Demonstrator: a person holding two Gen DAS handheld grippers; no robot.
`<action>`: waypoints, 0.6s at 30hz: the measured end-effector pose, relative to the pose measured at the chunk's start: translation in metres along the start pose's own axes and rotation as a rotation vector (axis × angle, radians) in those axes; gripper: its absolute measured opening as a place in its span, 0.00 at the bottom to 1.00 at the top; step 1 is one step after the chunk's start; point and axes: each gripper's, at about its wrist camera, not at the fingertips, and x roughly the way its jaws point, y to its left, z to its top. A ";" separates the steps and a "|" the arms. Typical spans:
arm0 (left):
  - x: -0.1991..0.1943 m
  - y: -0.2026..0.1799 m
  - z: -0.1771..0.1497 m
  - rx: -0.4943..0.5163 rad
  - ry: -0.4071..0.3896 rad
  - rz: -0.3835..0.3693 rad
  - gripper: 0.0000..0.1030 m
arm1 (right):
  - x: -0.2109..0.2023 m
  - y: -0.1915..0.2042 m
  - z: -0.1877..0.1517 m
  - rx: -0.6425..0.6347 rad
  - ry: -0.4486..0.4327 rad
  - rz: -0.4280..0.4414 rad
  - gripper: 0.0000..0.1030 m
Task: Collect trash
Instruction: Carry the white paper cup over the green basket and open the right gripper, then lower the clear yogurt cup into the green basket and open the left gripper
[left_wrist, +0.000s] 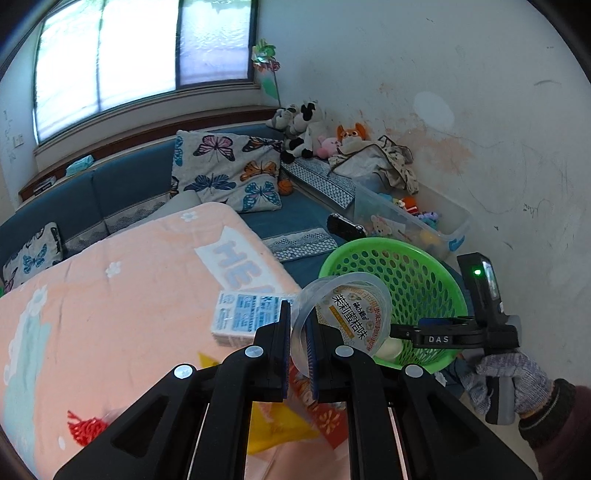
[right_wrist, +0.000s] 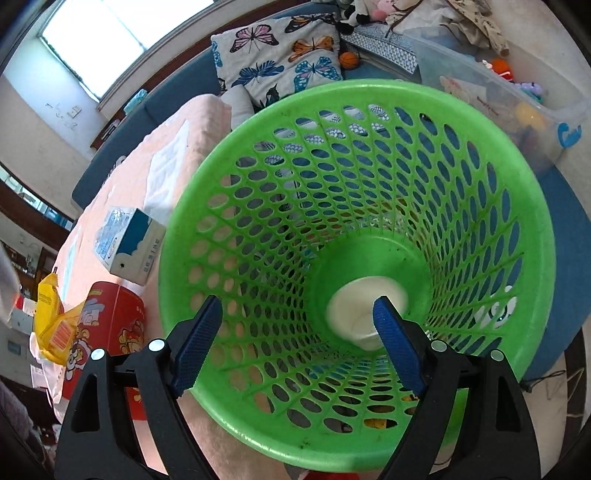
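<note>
My left gripper (left_wrist: 299, 332) is shut on the rim of a clear plastic cup (left_wrist: 347, 317) with a printed label, held just in front of the green perforated basket (left_wrist: 417, 273). My right gripper (right_wrist: 295, 332) is open, its jaws straddling the near wall of the basket (right_wrist: 480, 155), one finger inside and one outside. A whitish cup (right_wrist: 354, 314) lies on the basket's bottom. The right gripper (left_wrist: 436, 338) shows in the left wrist view at the basket's right edge. A white-and-blue carton (left_wrist: 243, 317) lies on the pink blanket, also in the right wrist view (right_wrist: 129, 243).
A red box (right_wrist: 118, 325) and a yellow wrapper (right_wrist: 55, 325) lie on the pink blanket (left_wrist: 110, 295). Butterfly pillows (left_wrist: 229, 170), plush toys (left_wrist: 306, 129) and a clear toy bin (left_wrist: 413, 218) sit on the blue sofa behind the basket.
</note>
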 end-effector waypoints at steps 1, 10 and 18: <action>0.002 -0.002 0.001 0.004 0.003 -0.002 0.08 | -0.005 0.000 -0.001 -0.006 -0.009 0.002 0.81; 0.032 -0.038 0.016 0.069 0.046 -0.049 0.08 | -0.056 -0.006 -0.014 -0.040 -0.106 -0.011 0.81; 0.063 -0.069 0.023 0.106 0.103 -0.088 0.08 | -0.094 -0.016 -0.030 -0.036 -0.183 -0.043 0.81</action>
